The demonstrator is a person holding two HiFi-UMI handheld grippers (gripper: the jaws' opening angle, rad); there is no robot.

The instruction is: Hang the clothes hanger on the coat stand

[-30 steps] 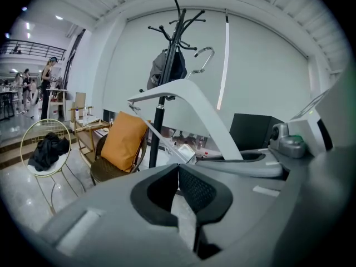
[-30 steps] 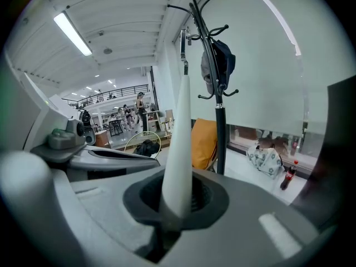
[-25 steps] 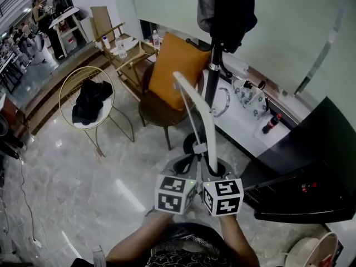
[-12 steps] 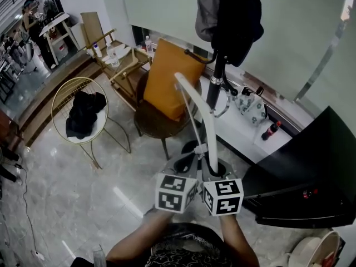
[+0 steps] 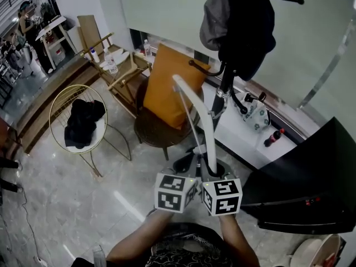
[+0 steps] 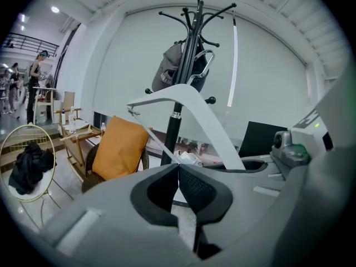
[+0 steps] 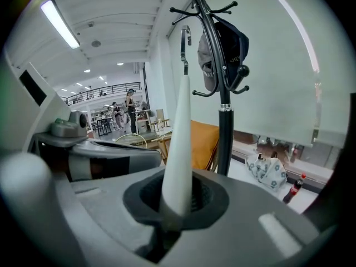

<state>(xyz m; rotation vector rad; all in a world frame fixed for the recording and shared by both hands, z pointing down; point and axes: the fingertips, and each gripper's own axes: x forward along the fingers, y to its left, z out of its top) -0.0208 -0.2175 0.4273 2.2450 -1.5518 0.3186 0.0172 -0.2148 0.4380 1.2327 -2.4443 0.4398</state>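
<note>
The white clothes hanger (image 5: 197, 113) stands upright in front of me, held by both grippers side by side. My right gripper (image 5: 213, 170) is shut on the lower end of its white arm (image 7: 179, 149). My left gripper (image 5: 192, 167) is shut on its thin metal bar (image 6: 156, 139). The hanger's metal hook (image 7: 185, 38) points up, short of the stand's prongs. The black coat stand (image 5: 227, 88) rises just behind the hanger, with a grey cap (image 5: 214, 21) and a dark bag (image 5: 250, 29) hung on it.
An orange cushion (image 5: 169, 88) leans on a brown round chair (image 5: 151, 131) left of the stand. A gold wire chair (image 5: 58, 102) holds black clothes. A wooden chair (image 5: 119, 74) stands behind. A white ledge (image 5: 239, 138) carries a cola bottle (image 5: 272, 138); a black cabinet (image 5: 311, 177) is at right.
The view has shifted: the coat stand with cap and bag now sits further right and lower in the picture. Both grippers keep the same hold on the hanger.
</note>
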